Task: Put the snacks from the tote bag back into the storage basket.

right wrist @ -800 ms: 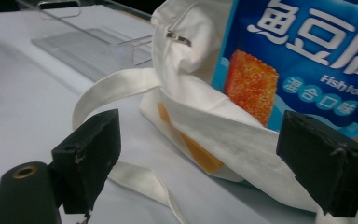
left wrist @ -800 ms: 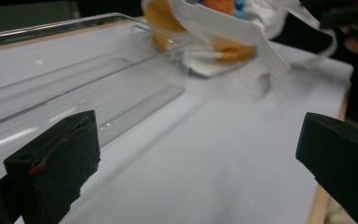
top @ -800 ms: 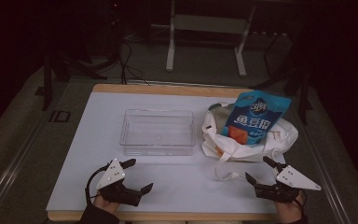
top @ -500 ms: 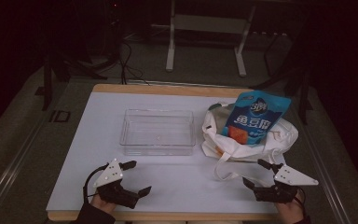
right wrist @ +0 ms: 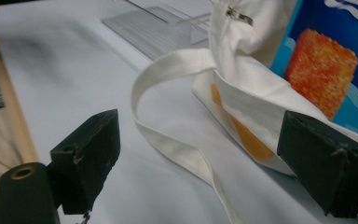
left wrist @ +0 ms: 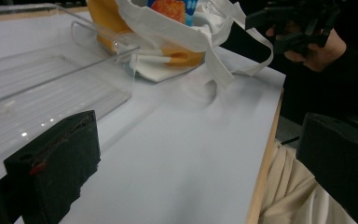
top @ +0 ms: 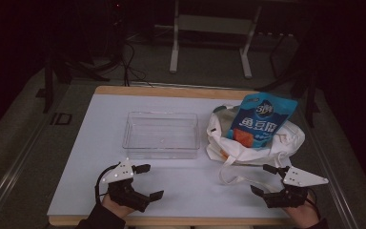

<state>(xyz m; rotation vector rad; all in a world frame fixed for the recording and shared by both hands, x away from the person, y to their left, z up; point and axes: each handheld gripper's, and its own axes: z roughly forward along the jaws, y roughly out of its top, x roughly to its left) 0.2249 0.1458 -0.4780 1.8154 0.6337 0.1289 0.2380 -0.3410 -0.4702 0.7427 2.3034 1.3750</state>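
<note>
A clear plastic tray (top: 161,134) stands empty at the middle of the white table (top: 100,124). To its right lies a white cloth tote bag (top: 255,145) with a blue snack packet (top: 262,121) sticking out of its mouth. One bag strap (right wrist: 168,135) loops over the table toward me. My left gripper (top: 147,181) is open low over the table's front left, its jaws wide apart with nothing between them. My right gripper (top: 264,179) is open near the front right, just short of the strap. In the left gripper view the tray (left wrist: 51,79) and bag (left wrist: 177,37) lie ahead.
The table's wooden front edge (top: 171,221) runs just below both hands. Dark floor with metal stand legs (top: 209,43) and cables lies beyond the far edge. Bare white surface spreads between the two grippers.
Both grippers have drifted slightly toward the front edge of the table. Their jaws stay apart. Tray and bag have not moved.
</note>
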